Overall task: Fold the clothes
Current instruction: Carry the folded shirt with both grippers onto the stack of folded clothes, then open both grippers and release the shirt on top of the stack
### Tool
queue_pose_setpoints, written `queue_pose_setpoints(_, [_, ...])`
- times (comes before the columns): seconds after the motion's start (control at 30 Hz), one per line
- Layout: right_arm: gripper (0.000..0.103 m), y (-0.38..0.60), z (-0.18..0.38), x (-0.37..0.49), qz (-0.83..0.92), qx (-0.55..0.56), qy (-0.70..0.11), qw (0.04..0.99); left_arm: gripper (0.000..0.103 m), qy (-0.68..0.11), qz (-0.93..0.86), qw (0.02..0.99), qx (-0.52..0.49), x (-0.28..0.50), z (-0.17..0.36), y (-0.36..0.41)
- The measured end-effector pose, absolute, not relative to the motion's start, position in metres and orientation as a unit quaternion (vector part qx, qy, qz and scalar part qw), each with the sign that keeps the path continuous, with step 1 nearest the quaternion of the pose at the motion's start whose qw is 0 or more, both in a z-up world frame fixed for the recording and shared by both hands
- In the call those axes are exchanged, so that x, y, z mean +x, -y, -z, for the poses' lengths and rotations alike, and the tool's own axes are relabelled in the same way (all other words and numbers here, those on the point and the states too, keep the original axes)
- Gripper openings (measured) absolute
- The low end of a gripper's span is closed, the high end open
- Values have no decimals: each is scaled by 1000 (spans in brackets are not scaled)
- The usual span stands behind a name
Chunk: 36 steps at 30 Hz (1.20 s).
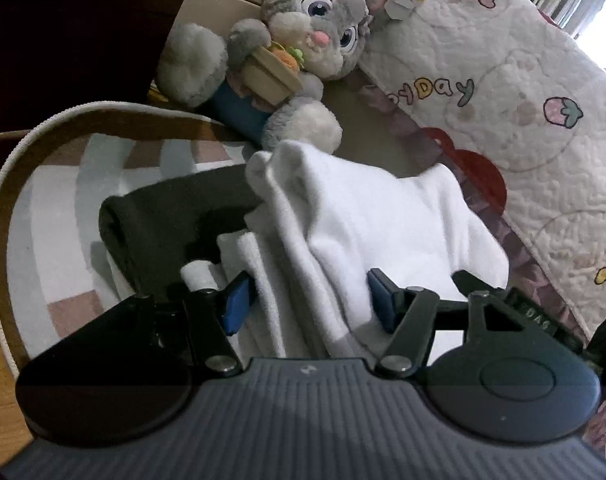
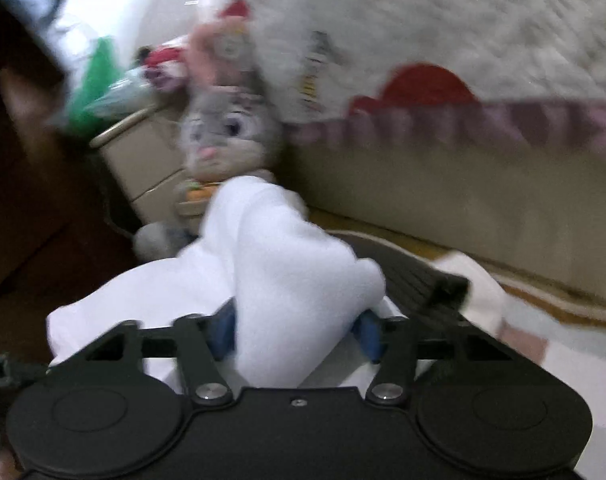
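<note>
Fleece-soft white cloth (image 1: 367, 216) is lying bunched in thick rounded folds on a striped rug (image 1: 55, 184), overlapping a dark grey garment (image 1: 163, 220) to its left. The left gripper (image 1: 307, 300) is standing with its blue pads (image 1: 237, 300) spread, folds of the cloth sitting loosely between them. The right gripper (image 2: 299, 330) is likewise standing wide, a puffy hump of white cloth (image 2: 287, 272) filling the gap; whether its pads are pressing is unclear in the blur. Farther off, a fuzzy grey plush rabbit (image 1: 303, 36) is leaning against a quilted, ruffle-edged bedspread (image 1: 523, 112).
</note>
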State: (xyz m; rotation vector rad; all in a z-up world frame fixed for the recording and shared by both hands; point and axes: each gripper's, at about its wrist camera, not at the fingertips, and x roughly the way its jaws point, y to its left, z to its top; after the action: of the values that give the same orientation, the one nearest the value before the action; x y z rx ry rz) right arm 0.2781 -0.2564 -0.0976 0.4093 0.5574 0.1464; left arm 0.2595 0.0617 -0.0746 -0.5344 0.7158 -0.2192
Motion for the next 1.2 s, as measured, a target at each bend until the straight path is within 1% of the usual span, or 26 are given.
queue_pose_setpoints(0.07, [83, 266, 97, 278, -53, 229, -282, 930, 64, -345, 104, 895, -261, 259, 75, -61])
queue_pose_setpoints(0.1, [81, 275, 96, 275, -42, 273, -275, 921, 64, -344, 105, 895, -265, 259, 75, -62])
queue_pose_setpoints(0.13, [74, 287, 95, 267, -31, 329, -258, 908, 64, -342, 104, 895, -266, 259, 75, -64])
queue_pose_setpoints(0.17, [71, 299, 95, 258, -22, 384, -237, 892, 64, -340, 104, 896, -266, 258, 75, -65])
queue_pose_setpoints(0.23, [49, 310, 83, 248, -2, 402, -204, 892, 62, -331, 101, 902, -260, 256, 71, -67])
queue_pose_setpoints(0.27, [43, 307, 73, 248, -7, 375, -200, 905, 60, -321, 97, 908, -252, 253, 66, -67])
queue_pose_setpoints(0.3, [34, 300, 61, 250, -21, 333, -200, 921, 58, -306, 93, 916, -244, 248, 59, -68])
queue_pose_setpoints(0.33, [32, 288, 50, 250, -38, 279, -200, 939, 52, -283, 84, 924, -244, 242, 52, -70])
queue_pose_setpoints(0.43, [31, 246, 27, 247, -94, 125, -191, 969, 51, -205, 54, 942, -260, 223, 32, -83])
queue_pose_setpoints(0.5, [31, 221, 21, 250, -124, 44, -187, 974, 51, -181, 57, 943, -274, 221, 28, -88])
queue_pose_setpoints(0.57, [31, 202, 24, 261, -131, -20, -198, 971, 37, -196, 82, 939, -271, 232, 37, -81])
queue_pose_setpoints(0.6, [31, 197, 28, 269, -128, -42, -206, 969, 34, -214, 97, 934, -268, 240, 44, -76])
queue_pose_setpoints(0.63, [32, 193, 33, 278, -125, -59, -216, 967, 27, -245, 115, 924, -270, 251, 55, -70])
queue_pose_setpoints(0.67, [32, 192, 39, 286, -118, -69, -229, 964, 24, -273, 111, 913, -282, 260, 67, -68])
queue_pose_setpoints(0.7, [32, 194, 45, 291, -113, -69, -236, 963, 23, -296, 93, 903, -297, 267, 78, -67])
queue_pose_setpoints(0.73, [29, 196, 52, 294, -109, -68, -239, 962, 23, -303, 84, 897, -310, 271, 86, -70])
queue_pose_setpoints(0.83, [28, 201, 67, 301, -105, -52, -243, 963, 22, -310, 84, 890, -323, 271, 89, -81])
queue_pose_setpoints(0.97, [28, 204, 79, 304, -94, -25, -236, 967, 22, -309, 80, 894, -314, 271, 92, -82])
queue_pose_setpoints(1.1, [29, 205, 90, 300, -89, -20, -214, 972, 22, -308, 78, 899, -300, 272, 88, -76])
queue_pose_setpoints(1.17, [23, 212, 91, 299, -76, 0, -204, 976, 22, -307, 78, 902, -292, 270, 86, -75])
queue_pose_setpoints(1.2, [4, 218, 90, 301, -61, 22, -202, 977, 22, -306, 77, 904, -289, 270, 86, -74])
